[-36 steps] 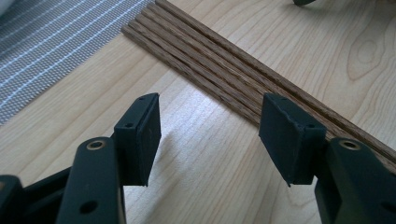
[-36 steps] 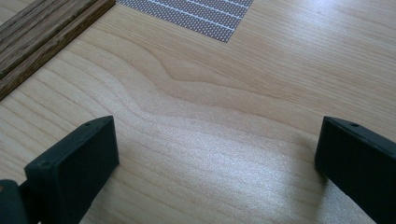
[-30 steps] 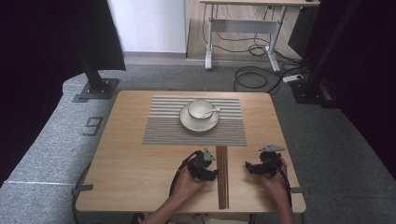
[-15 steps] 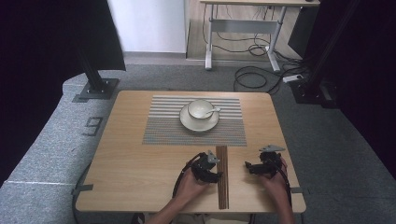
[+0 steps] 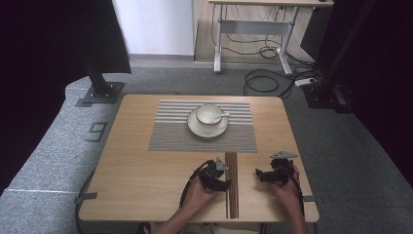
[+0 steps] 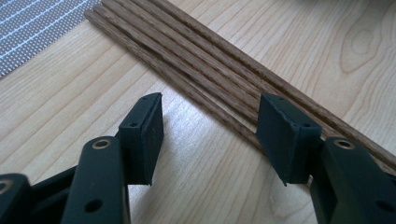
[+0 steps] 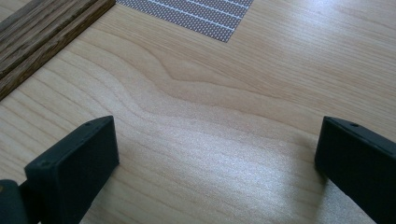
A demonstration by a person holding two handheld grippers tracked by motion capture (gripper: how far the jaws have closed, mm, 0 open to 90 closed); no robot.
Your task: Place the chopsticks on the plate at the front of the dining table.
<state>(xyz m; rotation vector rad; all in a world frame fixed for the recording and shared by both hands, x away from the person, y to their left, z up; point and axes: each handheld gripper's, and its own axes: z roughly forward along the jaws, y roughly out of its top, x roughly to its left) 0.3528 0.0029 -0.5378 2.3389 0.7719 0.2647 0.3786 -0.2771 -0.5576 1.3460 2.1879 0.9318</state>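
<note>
Dark brown wooden chopsticks (image 5: 232, 184) lie bundled side by side on the light wooden bench (image 5: 146, 185), near its front edge, just in front of the grey striped woven placemat (image 5: 170, 135). Their long axis runs front to back, away from you. Your left gripper (image 5: 225, 178) sits right at their left side, about mid-length; in the left gripper view (image 6: 210, 135) the jaws are spread with bare bench between them, and the right-hand pad sits over the nearest stick, so the sticks (image 6: 219, 74) cross diagonally just beyond the gap. Nothing pinched yet. Your right gripper (image 5: 260, 174) rests apart on the other side of the sticks, jaws spread wide over bare wood (image 7: 219, 154), holding nothing. Left is clearly nearer, so it is likely the one to grab. Shift it sideways toward the sticks, jaws across their length. The white cup on its saucer (image 5: 208, 122) sits on the mat, well clear.
</note>
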